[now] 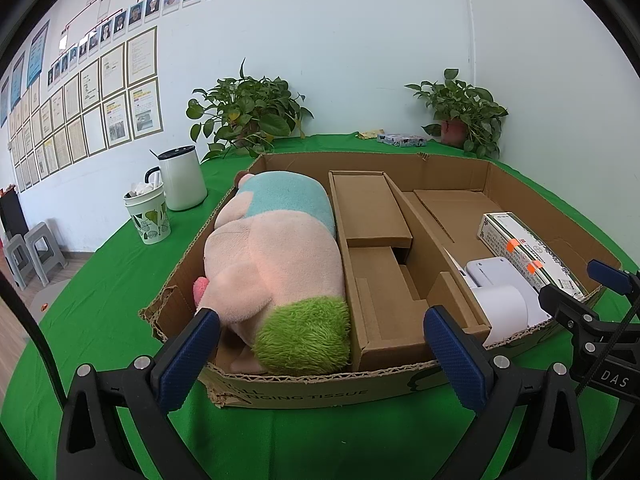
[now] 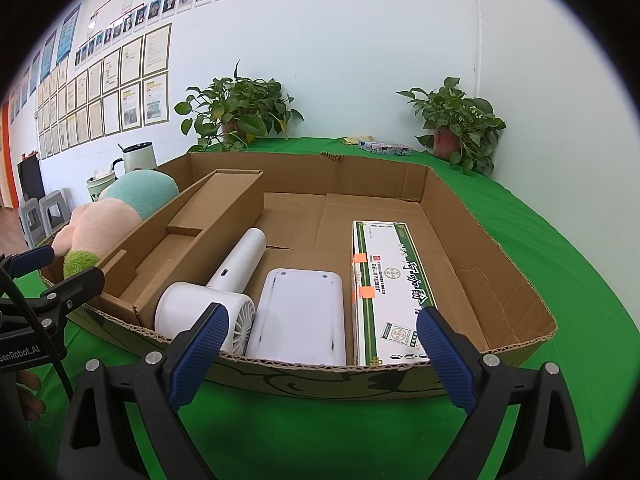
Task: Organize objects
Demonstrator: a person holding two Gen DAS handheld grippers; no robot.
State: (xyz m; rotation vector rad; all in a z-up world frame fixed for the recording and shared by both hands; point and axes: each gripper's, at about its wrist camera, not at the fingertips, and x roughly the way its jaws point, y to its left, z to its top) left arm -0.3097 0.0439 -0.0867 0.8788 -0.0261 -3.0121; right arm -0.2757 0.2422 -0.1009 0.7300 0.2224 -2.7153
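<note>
A shallow cardboard box (image 1: 304, 384) (image 2: 500, 280) lies on the green cloth. A pink, teal and green plush toy (image 1: 272, 264) (image 2: 108, 216) fills its left section. A cardboard insert (image 1: 372, 216) (image 2: 208, 216) divides the middle. On the right lie a white hair dryer (image 2: 224, 284) (image 1: 502, 308), a flat white device (image 2: 300, 320) (image 1: 490, 270) and a long green-and-white carton (image 2: 388, 288) (image 1: 528, 252). My left gripper (image 1: 320, 356) stands open just before the box's front wall, by the plush. My right gripper (image 2: 320, 356) is open too, in front of the white device, and shows in the left wrist view (image 1: 584, 288).
A white kettle (image 1: 180, 178) (image 2: 138, 156) and a leaf-print cup (image 1: 149, 216) stand left of the box. Two potted plants (image 1: 244, 112) (image 1: 460, 112) and a small printed packet (image 1: 402, 140) (image 2: 384, 147) sit along the far edge. Grey stools (image 1: 32, 248) are on the floor at left.
</note>
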